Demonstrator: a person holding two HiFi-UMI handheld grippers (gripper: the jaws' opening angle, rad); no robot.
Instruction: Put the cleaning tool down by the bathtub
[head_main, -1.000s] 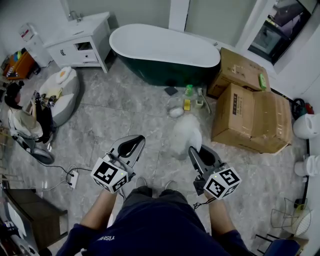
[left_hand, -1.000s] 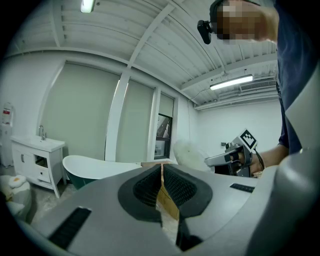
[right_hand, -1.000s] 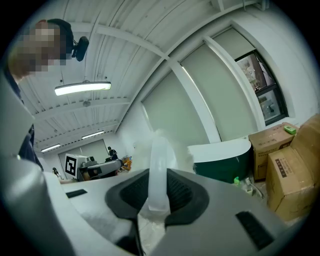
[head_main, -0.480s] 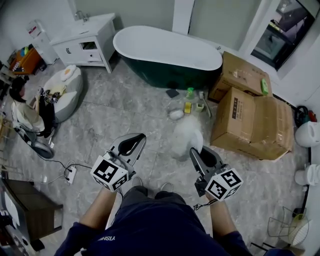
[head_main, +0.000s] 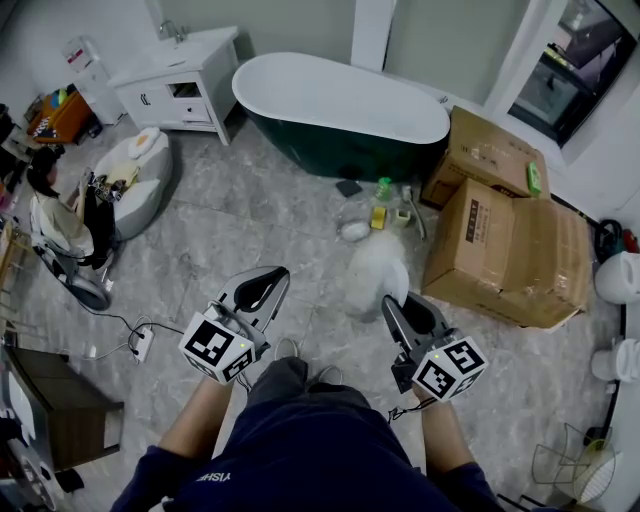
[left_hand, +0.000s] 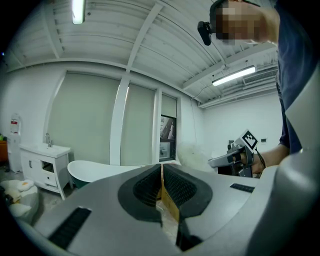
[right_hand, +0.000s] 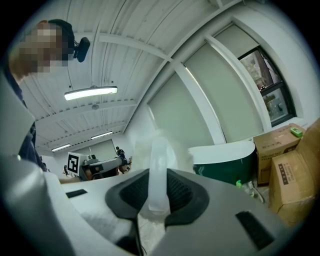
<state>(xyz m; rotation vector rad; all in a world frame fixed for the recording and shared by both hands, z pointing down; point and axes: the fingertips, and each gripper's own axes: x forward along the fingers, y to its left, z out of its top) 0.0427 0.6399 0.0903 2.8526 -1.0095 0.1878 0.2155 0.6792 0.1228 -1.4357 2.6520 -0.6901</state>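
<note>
The duster (head_main: 374, 268) is in my right tool (head_main: 393, 301), whose jaws are closed part way onto its pale, see-through handle, the pads pressing it from both sides. The handle runs straight out between them and the fluffy white head stands just ahead of the tips. From the head view the head shows over the grey marble floor (head_main: 250, 215), short of the small clutter at the foot of the bathtub (head_main: 340, 95) and well apart from the tub itself, so it is not yet set down there. My left tool (head_main: 275, 275) is beside the right one at about the same height. Its jaws are together with nothing between them, leaving only a thin seam. The clutter by the tub includes a green bottle (head_main: 381, 186) and a yellow sponge (head_main: 376, 214). The tub is white inside and dark green outside. Right of it are stacked cardboard boxes (head_main: 510, 245), and left of it is a white vanity (head_main: 185, 75) with a tap. A white cushioned seat (head_main: 135, 165) sits further left, and a power strip (head_main: 140, 346) lies on the floor near my left side.
</note>
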